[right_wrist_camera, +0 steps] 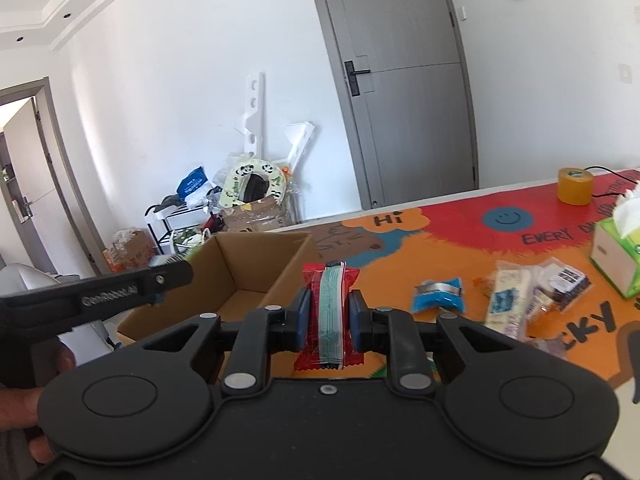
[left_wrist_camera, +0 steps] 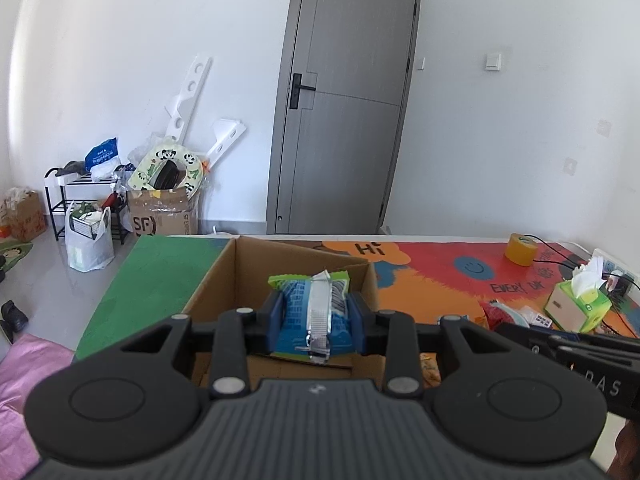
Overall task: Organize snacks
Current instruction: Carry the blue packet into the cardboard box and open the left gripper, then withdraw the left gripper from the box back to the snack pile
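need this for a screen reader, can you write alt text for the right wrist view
The right gripper is shut on a red snack packet with a green stripe, beside an open brown cardboard box. More wrapped snacks lie on the colourful table mat, near a green tissue box.

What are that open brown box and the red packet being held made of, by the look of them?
The brown box looks like corrugated cardboard: matte, with raw edges and folded flaps. The red packet, gripped by the right gripper, seems to be thin plastic or foil film: glossy, with a crimped zigzag end and a seam down its back.
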Demonstrator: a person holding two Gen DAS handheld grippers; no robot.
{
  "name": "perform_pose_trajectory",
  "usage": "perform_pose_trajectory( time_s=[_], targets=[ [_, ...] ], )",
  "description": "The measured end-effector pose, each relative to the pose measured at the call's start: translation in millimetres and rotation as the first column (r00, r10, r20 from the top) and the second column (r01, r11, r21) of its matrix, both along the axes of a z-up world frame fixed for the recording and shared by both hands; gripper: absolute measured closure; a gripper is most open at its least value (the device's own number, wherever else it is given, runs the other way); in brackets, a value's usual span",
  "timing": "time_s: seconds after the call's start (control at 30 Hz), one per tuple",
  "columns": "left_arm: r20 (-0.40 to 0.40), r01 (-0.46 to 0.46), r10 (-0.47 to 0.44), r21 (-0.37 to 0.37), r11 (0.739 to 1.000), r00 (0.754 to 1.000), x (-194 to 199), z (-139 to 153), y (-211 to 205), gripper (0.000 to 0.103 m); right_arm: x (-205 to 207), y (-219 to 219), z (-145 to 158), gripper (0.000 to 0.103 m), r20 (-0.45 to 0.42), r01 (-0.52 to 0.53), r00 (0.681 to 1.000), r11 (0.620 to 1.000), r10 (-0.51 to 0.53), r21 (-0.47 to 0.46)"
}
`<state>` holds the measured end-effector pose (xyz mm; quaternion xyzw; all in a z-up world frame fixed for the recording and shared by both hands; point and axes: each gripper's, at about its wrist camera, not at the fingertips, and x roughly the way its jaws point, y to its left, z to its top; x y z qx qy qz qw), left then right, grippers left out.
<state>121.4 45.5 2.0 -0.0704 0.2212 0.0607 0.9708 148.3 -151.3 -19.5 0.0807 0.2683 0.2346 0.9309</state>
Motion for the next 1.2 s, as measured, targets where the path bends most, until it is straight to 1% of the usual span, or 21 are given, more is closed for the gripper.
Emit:
perform_pose_trajectory(
  time_s=[0.27,0.43,0.5,0.57,0.67,0.83,0.9,0.93,0.97,1.0,1.03,1.1,1.2],
  targets=[
    [-0.025,-0.031,0.03,-0.012,0.999,0.999,11,-8,21,0.07,11,30,4,0.081,0.005,-0.022,1.0,1.0,0.022,-0.001],
    [-0.052,-0.071,0.071,0.003,0.997,0.996,11,-13,33,0.069,17,52,3,0.081,-0.003,-0.053,0.999,0.999,0.053,0.003],
    [-0.051,-0.085,0.086,0.028,0.996,0.995,9,-11,35,0.061,19,60,3,0.081,-0.006,-0.066,0.998,0.998,0.066,0.009],
    [-0.042,-0.104,0.104,0.019,0.994,0.994,4,-7,40,0.058,21,67,1,0.081,-0.011,-0.082,0.997,0.996,0.082,0.021],
    [-0.021,-0.126,0.126,0.014,0.992,0.992,-5,1,49,0.053,23,76,0,0.081,-0.015,-0.101,0.995,0.994,0.102,0.031],
    [-0.015,-0.157,0.157,0.002,0.988,0.988,-17,9,61,0.045,28,87,-2,0.081,-0.035,-0.116,0.992,0.992,0.118,0.055],
    [-0.006,-0.176,0.176,0.001,0.984,0.984,-23,11,64,0.036,29,91,-2,0.081,-0.041,-0.125,0.991,0.99,0.128,0.071],
    [-0.002,-0.183,0.183,0.0,0.983,0.983,-24,12,67,0.034,29,93,-2,0.078,-0.038,-0.133,0.99,0.988,0.137,0.078],
    [0.001,-0.186,0.186,-0.004,0.982,0.982,-27,12,68,0.028,29,94,-1,0.076,-0.032,-0.145,0.988,0.986,0.148,0.082],
    [0.003,-0.188,0.188,-0.009,0.982,0.982,-28,12,68,0.022,27,94,-1,0.064,-0.025,-0.155,0.987,0.985,0.157,0.08],
    [0.005,-0.189,0.189,-0.015,0.982,0.982,-30,12,68,0.02,26,93,-1,0.052,-0.023,-0.157,0.987,0.984,0.16,0.08],
    [0.008,-0.194,0.195,-0.034,0.98,0.981,-31,10,67,0.017,22,86,1,0.049,-0.015,-0.143,0.989,0.986,0.145,0.087],
    [0.007,-0.198,0.199,-0.042,0.979,0.98,-30,8,62,0.013,18,72,1,0.048,-0.027,-0.123,0.992,0.989,0.125,0.083]
  ],
)
